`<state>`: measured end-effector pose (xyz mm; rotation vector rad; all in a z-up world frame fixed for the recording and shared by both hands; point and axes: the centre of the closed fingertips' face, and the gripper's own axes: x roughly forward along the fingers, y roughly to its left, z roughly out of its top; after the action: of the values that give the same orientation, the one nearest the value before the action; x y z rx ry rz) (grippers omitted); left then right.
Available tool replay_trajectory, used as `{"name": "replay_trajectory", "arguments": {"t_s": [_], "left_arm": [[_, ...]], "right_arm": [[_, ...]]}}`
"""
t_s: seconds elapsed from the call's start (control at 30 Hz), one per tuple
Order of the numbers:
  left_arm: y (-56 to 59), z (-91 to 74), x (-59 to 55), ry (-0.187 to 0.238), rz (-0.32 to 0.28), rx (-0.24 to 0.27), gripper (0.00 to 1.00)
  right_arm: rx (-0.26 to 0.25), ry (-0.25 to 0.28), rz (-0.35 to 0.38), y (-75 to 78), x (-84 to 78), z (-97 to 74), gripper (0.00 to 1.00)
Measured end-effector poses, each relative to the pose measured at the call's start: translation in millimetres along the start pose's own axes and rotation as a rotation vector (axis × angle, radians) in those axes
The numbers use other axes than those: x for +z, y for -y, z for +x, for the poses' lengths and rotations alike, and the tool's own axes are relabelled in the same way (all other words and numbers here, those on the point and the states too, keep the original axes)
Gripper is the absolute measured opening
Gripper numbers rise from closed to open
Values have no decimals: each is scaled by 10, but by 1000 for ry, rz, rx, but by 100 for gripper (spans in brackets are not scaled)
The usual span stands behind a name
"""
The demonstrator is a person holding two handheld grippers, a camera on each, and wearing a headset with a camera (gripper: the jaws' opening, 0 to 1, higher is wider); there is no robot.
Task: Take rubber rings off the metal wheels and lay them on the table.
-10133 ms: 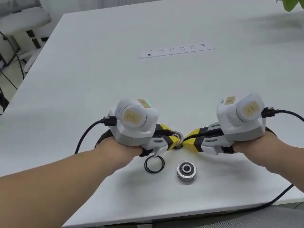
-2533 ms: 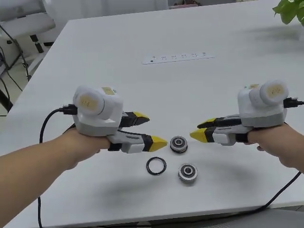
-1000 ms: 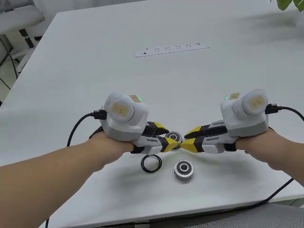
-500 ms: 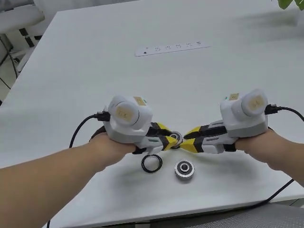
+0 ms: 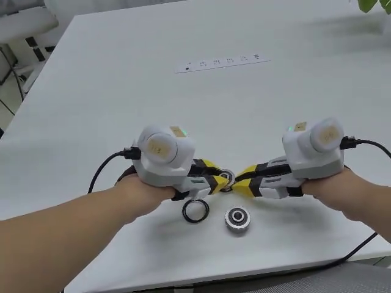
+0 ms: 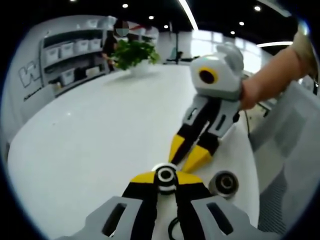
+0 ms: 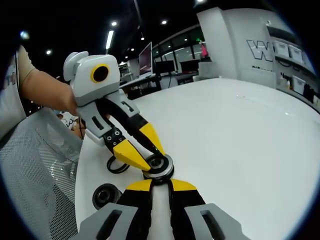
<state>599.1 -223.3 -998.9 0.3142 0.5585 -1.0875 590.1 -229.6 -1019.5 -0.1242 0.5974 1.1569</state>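
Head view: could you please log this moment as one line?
left gripper: shut on wheel | right gripper: tips at wheel rim, grip unclear | table: loose rubber ring, second wheel

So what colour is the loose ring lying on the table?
Black. The thin loose rubber ring shows best in the head view.

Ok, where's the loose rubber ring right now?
In the head view the rubber ring lies flat on the table, just below the left gripper, left of the free metal wheel.
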Motion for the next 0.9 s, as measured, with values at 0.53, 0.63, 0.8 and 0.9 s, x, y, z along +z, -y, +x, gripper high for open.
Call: {"name": "replay_trajectory", "arguments": {"t_s": [0.53,0.63,0.8,0.9], "left_arm": [[-8,9,-12,0,16,46,13],[-11,11,-14,-1,11,44,13],[-17,16,-17,-2,16,46,13],[-17,16,-18,-5,21,43,13]], "right_arm": [[-32,31,288,12,-18,-42,0],[-30,42,315,19,-10,-68,0],[-24,75,373,19,41,-89,0],[-19,84,399,8,56,-92,0]]}}
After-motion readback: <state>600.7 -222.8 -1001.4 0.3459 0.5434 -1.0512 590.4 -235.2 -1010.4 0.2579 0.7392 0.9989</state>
